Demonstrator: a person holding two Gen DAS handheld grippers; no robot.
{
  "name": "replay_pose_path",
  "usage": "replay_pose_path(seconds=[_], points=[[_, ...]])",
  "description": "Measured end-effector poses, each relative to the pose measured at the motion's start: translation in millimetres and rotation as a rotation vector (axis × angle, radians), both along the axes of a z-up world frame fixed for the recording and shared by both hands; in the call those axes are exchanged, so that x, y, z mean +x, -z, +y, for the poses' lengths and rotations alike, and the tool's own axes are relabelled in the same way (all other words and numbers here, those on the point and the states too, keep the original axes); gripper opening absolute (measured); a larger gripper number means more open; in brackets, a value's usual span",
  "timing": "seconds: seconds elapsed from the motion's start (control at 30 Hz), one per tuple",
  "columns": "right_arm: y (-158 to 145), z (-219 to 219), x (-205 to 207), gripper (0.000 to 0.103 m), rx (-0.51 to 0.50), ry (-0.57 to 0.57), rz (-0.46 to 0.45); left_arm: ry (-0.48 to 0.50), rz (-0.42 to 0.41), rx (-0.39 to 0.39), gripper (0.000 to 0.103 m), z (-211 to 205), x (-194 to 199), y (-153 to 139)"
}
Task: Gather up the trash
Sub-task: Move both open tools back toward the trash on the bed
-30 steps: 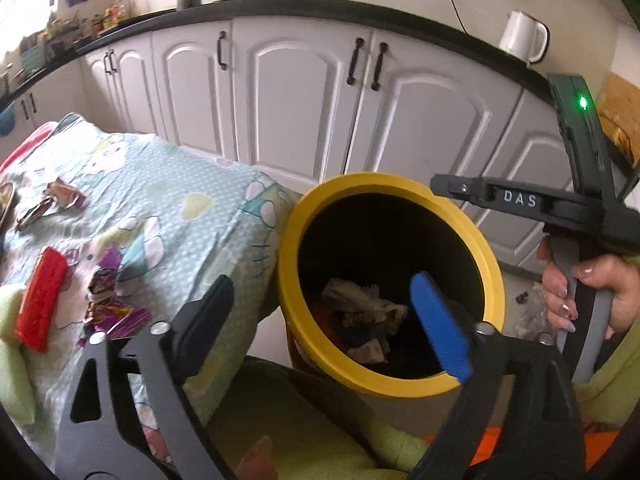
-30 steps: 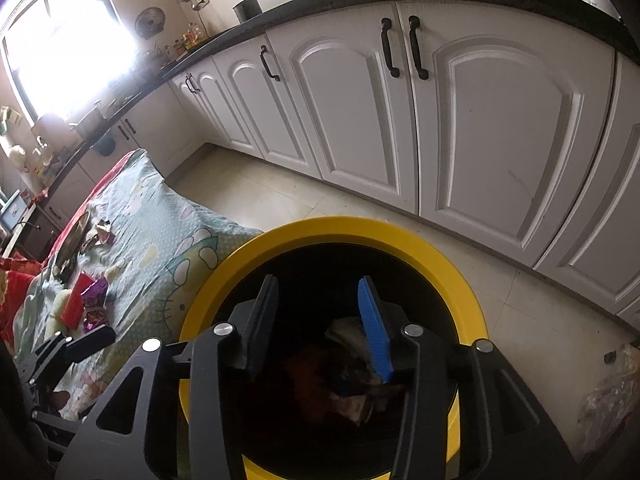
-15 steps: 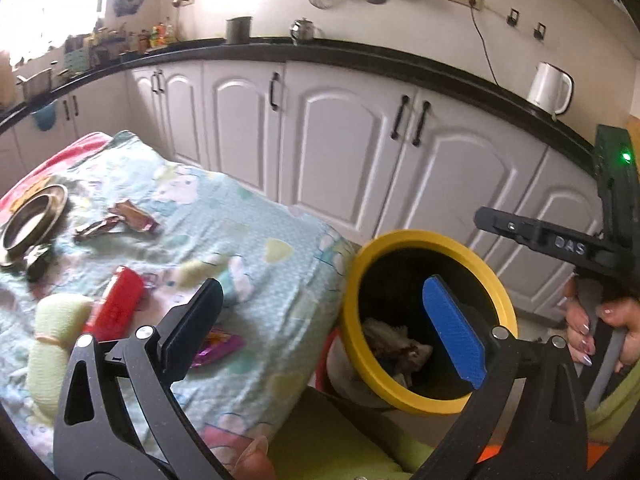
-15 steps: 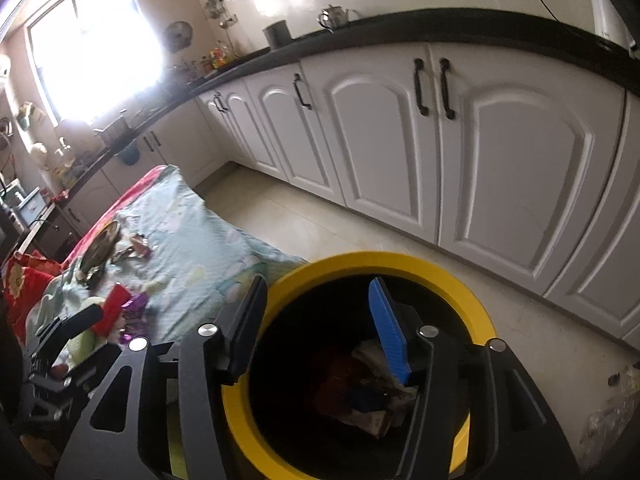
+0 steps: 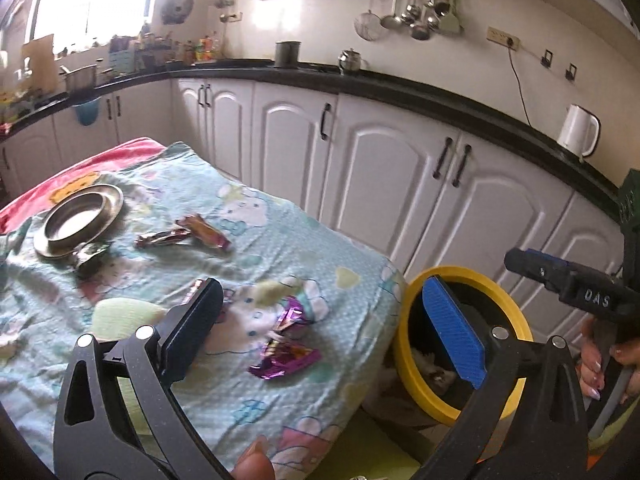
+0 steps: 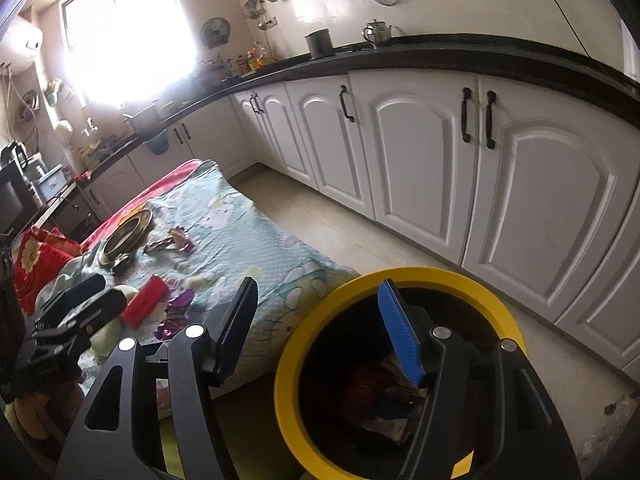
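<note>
A yellow-rimmed black bin (image 5: 504, 292) (image 6: 404, 276) stands at the table's right end with crumpled trash inside. On the teal cartoon cloth (image 5: 280, 236) lie purple foil wrappers (image 5: 286, 354) (image 6: 176, 306), brown candy wrappers (image 5: 184, 234) (image 6: 170, 242) and a crumpled dark wrapper (image 5: 90, 258). My left gripper (image 5: 320, 332) is open and empty above the purple wrappers. My right gripper (image 6: 320, 328) is open and empty, hovering at the bin's left rim.
A steel plate (image 5: 78, 220) sits far left on the cloth. A red case (image 6: 145, 305) and pale green sponge (image 5: 120, 316) lie near the front. White cabinets (image 5: 392, 184) run behind, with a kettle (image 5: 578, 130) on the black counter.
Both grippers have swung up and left, away from the bin's opening towards the table. The right gripper's jaws have widened. Nothing was picked up.
</note>
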State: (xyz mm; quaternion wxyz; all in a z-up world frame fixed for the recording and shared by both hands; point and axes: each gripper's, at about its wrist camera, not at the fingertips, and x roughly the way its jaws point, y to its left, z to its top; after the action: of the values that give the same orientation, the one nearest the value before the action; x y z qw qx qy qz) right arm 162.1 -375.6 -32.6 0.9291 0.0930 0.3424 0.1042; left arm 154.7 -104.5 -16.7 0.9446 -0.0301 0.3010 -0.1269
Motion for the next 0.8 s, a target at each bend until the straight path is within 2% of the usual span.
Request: replay_pose_path(seconds=[0.43,0.8], points=[[-15,60,-4,0.061,-0.033,-0.127,-0.025,-0.141,-0.089,0.015,0.092,52,-7,-17],[-18,124,0,0.061,-0.056,-0.235,-0.029,-0.301,-0.084,-0.020,0.092,117,-3,-12]])
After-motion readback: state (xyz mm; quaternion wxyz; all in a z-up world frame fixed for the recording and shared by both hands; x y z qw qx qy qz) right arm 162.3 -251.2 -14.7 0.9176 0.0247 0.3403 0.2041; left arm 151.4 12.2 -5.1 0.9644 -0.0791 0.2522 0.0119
